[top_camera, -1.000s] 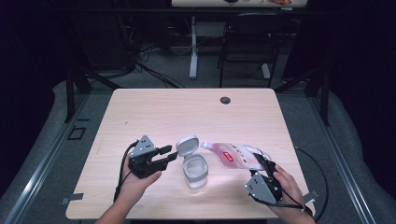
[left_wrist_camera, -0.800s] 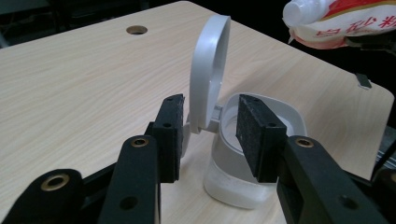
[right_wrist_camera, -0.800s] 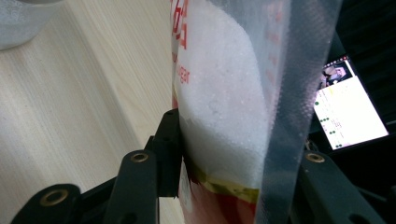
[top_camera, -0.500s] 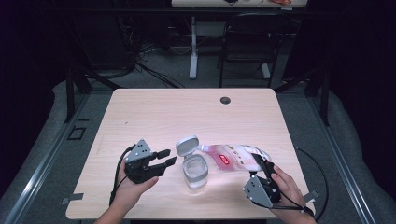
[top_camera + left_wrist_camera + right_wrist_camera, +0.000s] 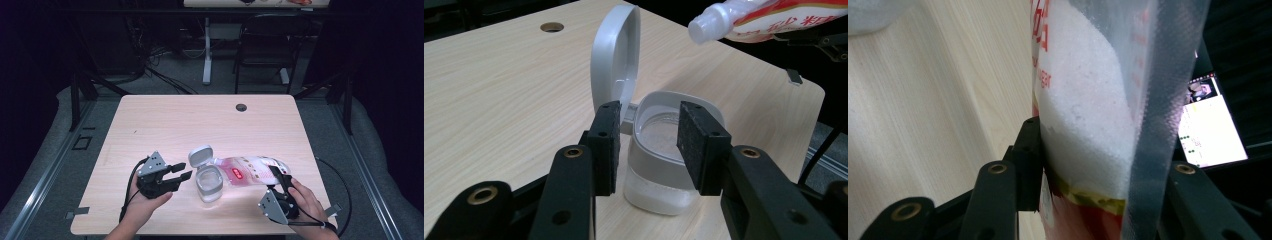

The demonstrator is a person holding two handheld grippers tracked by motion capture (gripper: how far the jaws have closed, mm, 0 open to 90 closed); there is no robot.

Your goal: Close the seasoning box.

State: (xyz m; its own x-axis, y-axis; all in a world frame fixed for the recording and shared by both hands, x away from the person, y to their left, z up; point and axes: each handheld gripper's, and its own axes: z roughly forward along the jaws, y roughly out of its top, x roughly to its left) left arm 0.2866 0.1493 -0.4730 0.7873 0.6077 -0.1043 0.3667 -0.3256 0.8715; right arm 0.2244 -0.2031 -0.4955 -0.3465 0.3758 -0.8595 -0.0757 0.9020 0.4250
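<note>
1. Barely anything has changed over the last second. The pouch keeps its tilt above the worktop, with the spout pointing at the jar from up and to one side.
2. No stream shows at the spout, and I cannot tell whether a cap is on it. The jar holds only a low layer of white grains. I judge that the filling is paused or has not started.
3. The jar stands near the front edge of the worktop, between the two hands. Its hinged lid stands open behind it.
4. The right gripper clamps the pouch by its bottom end, with the fingers pressed against the film. It has kept its place.
5. The left gripper waits just beside the jar. Its fingers are spread wide and hold nothing. The jar lies beyond them, untouched and not steadied.
6. Count:
   - one pouch
   - one jar with one lid
   - two grippers
   - one round hole at the far side of the worktop
   - one chair beyond it
</note>
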